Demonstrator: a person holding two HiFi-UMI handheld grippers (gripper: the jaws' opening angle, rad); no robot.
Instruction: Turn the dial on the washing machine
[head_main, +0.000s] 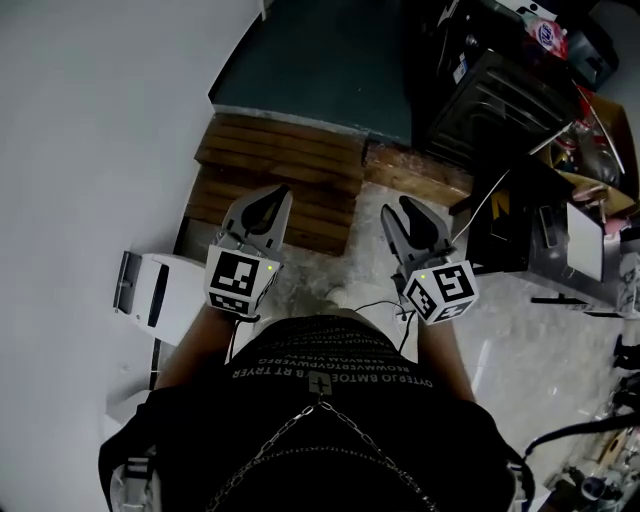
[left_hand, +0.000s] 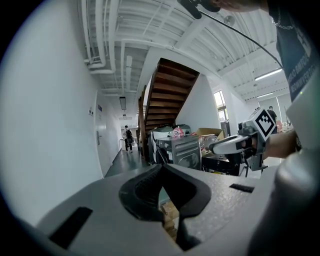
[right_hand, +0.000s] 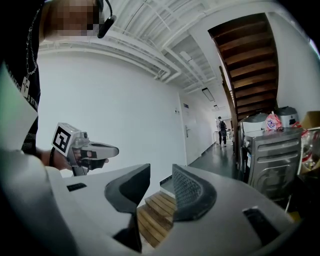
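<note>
My left gripper (head_main: 275, 195) (left_hand: 160, 170) is held out level in front of me, its jaw tips touching with nothing between them. To its right my right gripper (head_main: 405, 208) (right_hand: 161, 175) is open, with an empty gap between its pads. Each gripper shows in the other's view, the right gripper (left_hand: 215, 147) and the left gripper (right_hand: 112, 149), both in mid-air. A grey front-loading machine (left_hand: 181, 150) (right_hand: 272, 160) stands ahead to the right under the staircase, well beyond both grippers. I cannot make out its dial.
Low wooden steps (head_main: 280, 180) (right_hand: 155, 210) lie on the floor just ahead. A white wall runs along the left, with a white box (head_main: 160, 290) at its foot. Stacked appliances and cartons (head_main: 590, 150) crowd the right. A person (left_hand: 129, 137) stands far down the corridor.
</note>
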